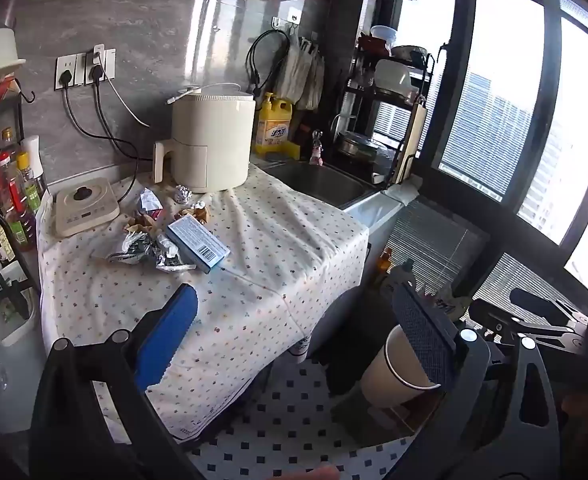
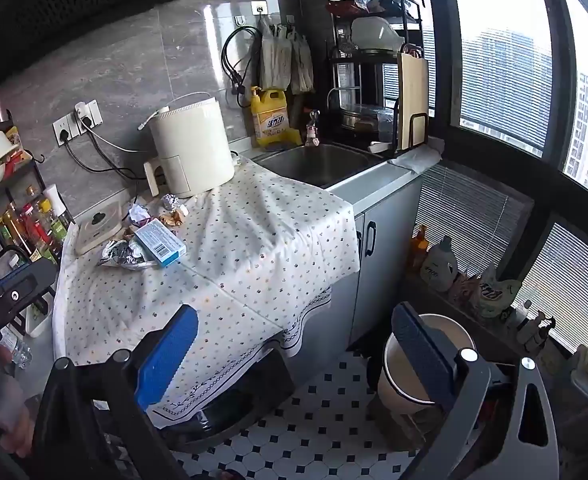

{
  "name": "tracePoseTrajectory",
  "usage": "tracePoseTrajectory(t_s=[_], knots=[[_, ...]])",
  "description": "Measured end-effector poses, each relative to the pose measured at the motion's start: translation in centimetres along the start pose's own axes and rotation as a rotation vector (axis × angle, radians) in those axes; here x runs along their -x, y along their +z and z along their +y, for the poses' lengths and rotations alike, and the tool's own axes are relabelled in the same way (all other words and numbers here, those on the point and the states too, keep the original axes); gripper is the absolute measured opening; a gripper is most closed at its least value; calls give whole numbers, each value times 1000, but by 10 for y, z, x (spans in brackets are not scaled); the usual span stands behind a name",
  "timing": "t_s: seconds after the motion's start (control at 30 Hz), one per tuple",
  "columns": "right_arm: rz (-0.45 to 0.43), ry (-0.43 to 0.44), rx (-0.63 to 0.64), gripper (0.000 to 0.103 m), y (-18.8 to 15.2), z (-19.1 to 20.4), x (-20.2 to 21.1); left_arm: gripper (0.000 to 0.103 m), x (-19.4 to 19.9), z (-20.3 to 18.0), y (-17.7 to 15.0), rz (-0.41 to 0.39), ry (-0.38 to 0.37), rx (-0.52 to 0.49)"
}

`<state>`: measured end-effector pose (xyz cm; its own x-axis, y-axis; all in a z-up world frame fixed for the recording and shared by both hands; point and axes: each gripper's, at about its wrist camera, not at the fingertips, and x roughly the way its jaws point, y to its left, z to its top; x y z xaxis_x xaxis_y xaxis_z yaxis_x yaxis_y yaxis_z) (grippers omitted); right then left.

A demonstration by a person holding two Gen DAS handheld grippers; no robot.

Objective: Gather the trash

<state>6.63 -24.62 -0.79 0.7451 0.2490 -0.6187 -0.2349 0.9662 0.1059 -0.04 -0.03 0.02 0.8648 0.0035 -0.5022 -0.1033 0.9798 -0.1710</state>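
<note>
Trash lies on the cloth-covered counter: a light blue box, crumpled silver wrappers, a foil ball and brown paper scraps. The same pile shows in the right wrist view, with the box and wrappers. A paper cup stands on the floor to the right, also in the right wrist view. My left gripper is open and empty, hovering at the counter's near edge. My right gripper is open and empty, a little further back.
A cream air fryer stands behind the trash, an induction plate to its left. Sauce bottles fill a rack at far left. A sink, yellow detergent jug and dish rack are to the right.
</note>
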Motion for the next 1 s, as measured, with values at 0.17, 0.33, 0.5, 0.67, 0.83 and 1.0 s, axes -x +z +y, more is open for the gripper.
tracePoseTrajectory(t_s=[0.17, 0.33, 0.5, 0.67, 0.83, 1.0], knots=[[-5, -17, 25, 95, -1, 11, -1, 97, 2, 0, -1, -3, 0, -3], [16, 19, 12, 95, -1, 7, -5, 97, 10, 19, -3, -11, 7, 3], [12, 37, 32, 95, 3, 14, -5, 97, 10, 13, -3, -9, 37, 16], [12, 51, 34, 95, 3, 12, -2, 97, 12, 15, -6, -6, 44, 26], [22, 62, 36, 95, 3, 9, -3, 97, 13, 13, -6, -6, 44, 35], [21, 64, 36, 95, 2, 9, -2, 97, 14, 10, -7, -6, 47, 31]])
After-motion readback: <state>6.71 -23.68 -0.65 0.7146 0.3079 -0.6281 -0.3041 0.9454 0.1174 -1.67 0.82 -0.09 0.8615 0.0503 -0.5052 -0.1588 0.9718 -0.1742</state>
